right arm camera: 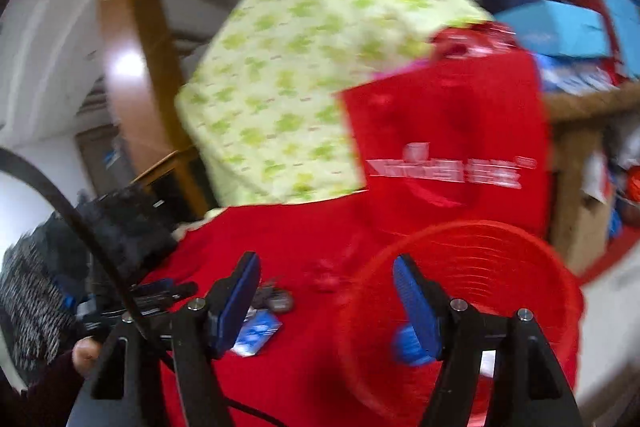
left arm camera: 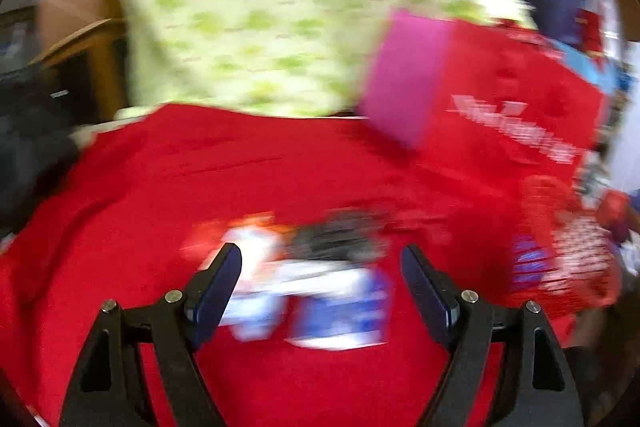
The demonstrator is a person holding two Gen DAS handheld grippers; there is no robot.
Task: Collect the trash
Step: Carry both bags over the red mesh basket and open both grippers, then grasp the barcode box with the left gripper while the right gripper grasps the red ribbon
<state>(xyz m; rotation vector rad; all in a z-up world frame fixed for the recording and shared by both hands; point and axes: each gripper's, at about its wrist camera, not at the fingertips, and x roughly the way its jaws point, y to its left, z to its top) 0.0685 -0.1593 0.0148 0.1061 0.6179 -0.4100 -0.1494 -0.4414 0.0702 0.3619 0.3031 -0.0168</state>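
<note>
red cloth point(left arm camera: 160, 187) covers the surface, both views motion-blurred. green patterned bundle point(left arm camera: 260, 11) at 12 o'clock, red bag point(left arm camera: 520, 107) with white print at 2 o'clock. left gripper point(left arm camera: 321, 267) spread wide, holding nothing; blurred blue-white wrappers point(left arm camera: 320, 299) lie on the cloth between its fingers. right gripper point(right arm camera: 326, 279) also spread, holding nothing; a blue-white wrapper point(right arm camera: 258, 335) and small dark bits point(right arm camera: 276, 299) sit at its 8 o'clock. red basket point(right arm camera: 500, 267) at 3 o'clock of right view, with a blue cap point(right arm camera: 410, 345) inside.
</note>
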